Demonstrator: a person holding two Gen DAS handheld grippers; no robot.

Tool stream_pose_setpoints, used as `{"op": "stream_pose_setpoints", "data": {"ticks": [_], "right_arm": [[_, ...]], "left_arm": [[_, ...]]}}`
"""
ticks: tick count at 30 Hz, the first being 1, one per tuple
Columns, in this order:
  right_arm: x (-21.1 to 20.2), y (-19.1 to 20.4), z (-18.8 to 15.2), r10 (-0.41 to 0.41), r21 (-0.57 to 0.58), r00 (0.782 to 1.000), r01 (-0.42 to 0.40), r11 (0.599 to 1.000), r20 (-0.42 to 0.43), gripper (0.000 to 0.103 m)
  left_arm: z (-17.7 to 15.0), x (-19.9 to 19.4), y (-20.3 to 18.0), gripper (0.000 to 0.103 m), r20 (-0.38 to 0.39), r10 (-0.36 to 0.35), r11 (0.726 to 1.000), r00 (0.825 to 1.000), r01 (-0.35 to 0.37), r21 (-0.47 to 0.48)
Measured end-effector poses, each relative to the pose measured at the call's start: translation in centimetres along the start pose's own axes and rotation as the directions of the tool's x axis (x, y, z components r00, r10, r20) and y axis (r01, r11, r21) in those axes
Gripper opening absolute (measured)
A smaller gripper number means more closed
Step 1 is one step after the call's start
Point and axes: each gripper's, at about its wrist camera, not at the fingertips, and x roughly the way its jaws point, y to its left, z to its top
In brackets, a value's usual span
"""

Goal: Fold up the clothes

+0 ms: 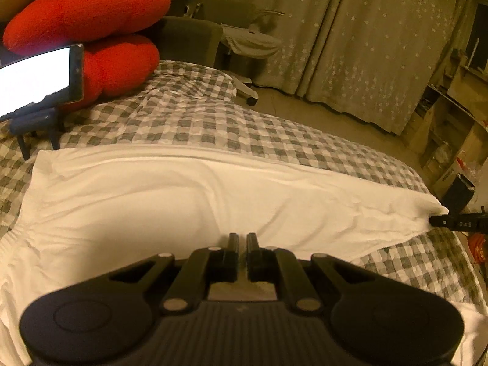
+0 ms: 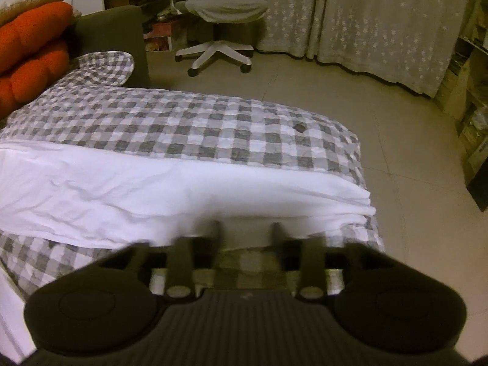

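One white garment [image 1: 170, 201] lies spread lengthwise across checkered bedspread [image 2: 189, 122]. Left gripper [image 1: 242, 239] nearly closed, nothing visibly pinched; right gripper [image 2: 245, 228] spread wide, blurred, at garment's end. Thin, soft, light, wrinkles easily; pinch at corners or hem.

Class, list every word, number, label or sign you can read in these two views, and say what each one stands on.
"DAS", uncertain: small pale letters on the right tool, seen at the left view's right edge.
Phone screen: blown out white, nothing readable.
Boxes on the shelves: print too small and blurred to read.
White garment, checked bedcover: no text.
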Motion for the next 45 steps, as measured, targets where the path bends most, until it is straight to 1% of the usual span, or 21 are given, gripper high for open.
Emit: {"op": "stream_pose_setpoints", "data": {"ticks": [1, 3, 7, 9, 10, 11, 13, 14, 16, 18, 19, 21, 22, 23, 24, 25, 26, 31, 34, 40, 45], "right_arm": [[0.0, -0.4, -0.1, 0.015, 0.015, 1.000, -0.015, 1.000, -0.006, 0.040], [-0.1, -1.2, -0.1, 0.035, 0.043, 0.999, -0.034, 0.998, -0.017, 0.000], [-1.0, -2.7, -0.3, 0.052, 0.090, 0.999, -0.051, 0.995, -0.008, 0.001], [-1.1, -3.8, -0.4, 0.037, 0.144, 0.999, -0.038, 0.989, 0.008, 0.003], [-1.2, -4.3, -0.4, 0.028, 0.172, 0.999, -0.030, 0.985, 0.017, 0.005], [-1.3, -4.8, -0.4, 0.018, 0.201, 1.000, -0.022, 0.979, 0.024, 0.017], [-1.4, -5.9, -0.5, -0.002, 0.258, 0.999, -0.008, 0.966, 0.039, 0.025], [-1.3, -6.3, -0.5, -0.006, 0.279, 0.999, -0.006, 0.960, 0.041, 0.035], [-1.0, -6.7, -0.5, -0.023, 0.307, 0.999, 0.012, 0.952, 0.033, 0.045], [-0.6, -6.9, -0.5, -0.066, 0.317, 0.998, 0.057, 0.947, 0.016, 0.046], [-0.3, -6.9, -0.5, -0.072, 0.323, 0.997, 0.066, 0.944, 0.005, 0.046], [0.3, -6.8, -0.6, -0.060, 0.320, 0.998, 0.056, 0.946, 0.003, 0.047], [0.3, -6.8, -0.6, -0.052, 0.316, 0.999, 0.046, 0.948, 0.009, 0.047], [0.1, -6.8, -0.5, -0.044, 0.314, 0.999, 0.037, 0.949, 0.014, 0.036], [-0.1, -6.9, -0.5, -0.045, 0.315, 0.999, 0.037, 0.949, 0.019, 0.029], [-0.3, -6.9, -0.5, -0.056, 0.310, 0.998, 0.047, 0.949, 0.020, 0.010], [-0.5, -7.0, -0.5, -0.066, 0.306, 0.998, 0.056, 0.950, 0.023, 0.000], [-2.3, -7.6, -0.2, -0.134, 0.307, 0.988, 0.105, 0.946, 0.074, 0.000], [-2.8, -7.5, -0.1, -0.140, 0.296, 0.985, 0.106, 0.949, 0.097, 0.000], [-1.5, -7.5, -0.4, -0.153, 0.280, 0.987, 0.133, 0.951, 0.053, 0.000], [-1.4, -6.8, -0.3, -0.147, 0.267, 0.988, 0.128, 0.955, 0.055, 0.000]], "left_arm": [[-0.1, 0.1, -0.2, 0.004, -0.008, 0.000, 1.000, 1.000, 0.000, 0.010], [-0.3, 0.4, -0.5, 0.004, -0.033, 0.005, 1.000, 0.999, -0.004, 0.029], [-0.4, 0.3, -0.6, 0.003, -0.033, 0.009, 0.999, 0.999, -0.008, 0.050], [-0.3, 0.3, -0.6, 0.003, -0.028, 0.008, 0.999, 1.000, -0.007, 0.043], [-0.3, 0.2, -0.6, 0.004, -0.025, 0.007, 0.999, 1.000, -0.006, 0.039], [-0.2, 0.2, -0.6, 0.004, -0.022, 0.007, 0.999, 1.000, -0.006, 0.035], [-0.1, 0.2, -0.5, 0.004, -0.016, 0.005, 1.000, 1.000, -0.005, 0.027], [-0.2, 0.3, -0.6, 0.004, -0.017, 0.009, 1.000, 1.000, -0.008, 0.025], [-0.2, 0.6, -0.8, 0.004, -0.016, 0.009, 1.000, 1.000, -0.008, 0.024], [-0.2, 0.9, -1.0, 0.004, -0.016, 0.009, 1.000, 1.000, -0.009, 0.030], [-0.2, 1.1, -1.1, 0.004, -0.023, 0.014, 0.999, 1.000, -0.013, 0.036], [-0.4, 1.4, -1.3, 0.004, -0.041, 0.029, 0.998, 0.999, -0.027, 0.053], [-0.4, 1.4, -1.3, 0.004, -0.043, 0.037, 0.997, 0.998, -0.034, 0.062], [-0.4, 1.4, -1.3, 0.004, -0.043, 0.039, 0.997, 0.998, -0.036, 0.065], [-0.4, 1.4, -1.3, 0.004, -0.044, 0.040, 0.997, 0.998, -0.037, 0.063], [-0.4, 1.3, -1.2, 0.004, -0.045, 0.040, 0.997, 0.998, -0.037, 0.062], [-0.4, 1.3, -1.1, 0.004, -0.045, 0.041, 0.997, 0.998, -0.038, 0.060], [-0.5, 1.2, -1.2, 0.005, -0.042, 0.047, 0.997, 0.998, -0.044, 0.069], [-0.5, 1.2, -1.3, 0.005, -0.041, 0.051, 0.996, 0.998, -0.048, 0.075], [-0.6, 1.1, -1.4, 0.005, -0.039, 0.053, 0.996, 0.998, -0.050, 0.076], [-0.5, 1.0, -1.4, 0.005, -0.036, 0.055, 0.996, 0.998, -0.052, 0.072]]}}
